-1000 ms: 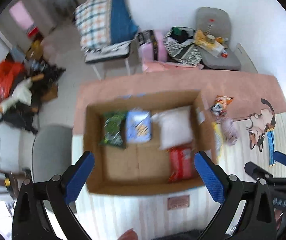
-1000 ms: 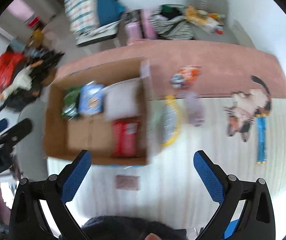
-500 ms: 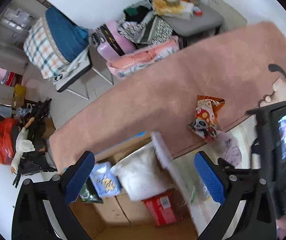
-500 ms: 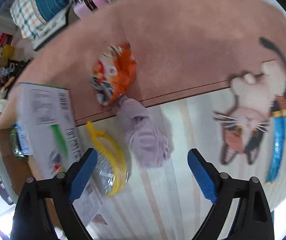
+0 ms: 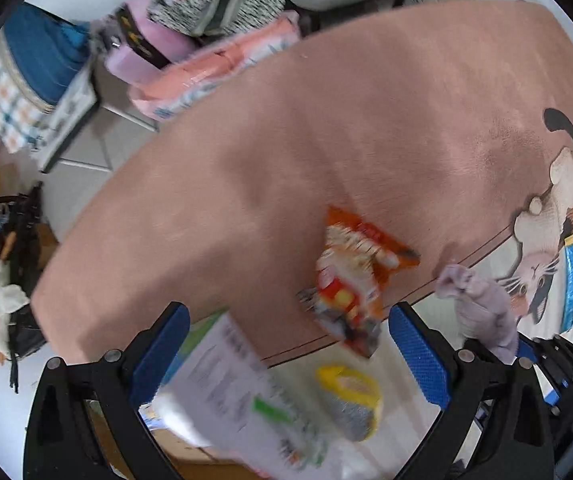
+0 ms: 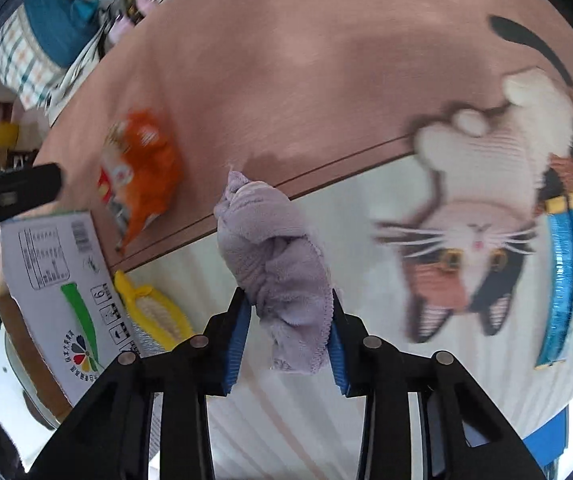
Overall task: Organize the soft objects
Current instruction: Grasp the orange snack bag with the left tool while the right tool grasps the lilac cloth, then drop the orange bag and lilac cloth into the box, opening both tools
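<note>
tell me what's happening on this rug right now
A person holding two sets of tongs is sorting soft things off a cat-print rug beside a cardboard box. The right tongs have just been closing, and their pads now pinch a crumpled lilac cloth. The left tongs hang open above an orange snack bag and a yellow pouch, holding nothing.

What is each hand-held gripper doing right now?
Left hand-held gripper: open, holding nothing.
Right hand-held gripper: jaws just closed on the crumpled lilac fleece cloth.
</note>
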`<state>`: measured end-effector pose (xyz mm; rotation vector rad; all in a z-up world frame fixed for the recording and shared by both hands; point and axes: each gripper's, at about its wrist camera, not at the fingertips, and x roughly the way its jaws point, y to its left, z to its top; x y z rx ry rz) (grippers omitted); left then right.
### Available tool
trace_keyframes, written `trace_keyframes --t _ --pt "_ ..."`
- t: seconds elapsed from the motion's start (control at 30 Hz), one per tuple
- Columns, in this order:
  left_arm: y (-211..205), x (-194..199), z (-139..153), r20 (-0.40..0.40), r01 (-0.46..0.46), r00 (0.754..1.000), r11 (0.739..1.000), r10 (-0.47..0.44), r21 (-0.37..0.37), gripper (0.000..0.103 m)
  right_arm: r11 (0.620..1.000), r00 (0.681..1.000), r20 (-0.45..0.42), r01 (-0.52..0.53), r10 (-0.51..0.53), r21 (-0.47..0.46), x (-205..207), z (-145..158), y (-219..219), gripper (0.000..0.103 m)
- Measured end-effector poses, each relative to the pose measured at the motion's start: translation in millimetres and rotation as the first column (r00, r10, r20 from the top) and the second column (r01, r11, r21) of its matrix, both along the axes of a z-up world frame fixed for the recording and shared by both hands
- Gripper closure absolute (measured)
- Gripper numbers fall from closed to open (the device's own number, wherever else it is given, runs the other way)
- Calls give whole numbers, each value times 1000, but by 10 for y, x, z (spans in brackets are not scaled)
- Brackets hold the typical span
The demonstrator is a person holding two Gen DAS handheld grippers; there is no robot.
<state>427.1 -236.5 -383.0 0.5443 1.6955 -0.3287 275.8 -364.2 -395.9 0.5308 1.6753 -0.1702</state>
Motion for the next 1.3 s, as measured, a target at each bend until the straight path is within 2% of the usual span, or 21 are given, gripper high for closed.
trace_keyframes --t 0.2,0.27,0.33,0.4,0.53,0.63,0.77,0.9,1.03,1.17,1.3 --pt "-252 -10 -428 -102 38 994 999 -37 5 2 999 999 -9 32 -32 -23 -112 4 -153 65" --pt "-293 -37 -552 -138 41 990 999 -39 13 16 999 999 -12 41 -42 -19 -79 12 -199 65" --pt "-290 -74 -641 -161 34 987 999 -29 31 56 999 999 -15 45 -45 -16 -77 7 -190 65" --pt "-260 -106 -659 -160 4 987 999 1 35 58 999 999 -17 44 -44 -17 -58 5 -148 65" --pt "-177 -172 -419 -83 -29 996 1000 30 10 59 999 999 -8 45 -45 -17 -25 92 -125 67" --pt "-55 -290 -51 -48 -76 996 995 73 -70 59 999 999 15 39 -39 -22 -74 263 -15 67" --pt "206 -490 549 19 -126 991 975 132 -183 59 1000 997 78 16 -15 -11 -114 622 146 68" --pt "680 -716 1211 101 -199 967 940 235 -276 59 999 985 167 -40 37 13 -196 1118 487 68" --pt "1428 -903 1619 152 -278 929 909 336 -310 59 991 965 240 -123 108 48 -302 1550 1012 68" --pt "2217 -1161 1695 140 -385 886 871 441 -306 59 971 941 288 -217 180 102 -407 1817 1720 68" --pt "2848 -1399 1476 87 -487 846 829 526 -274 59 946 925 289 -295 246 137 -472 1786 2472 68"
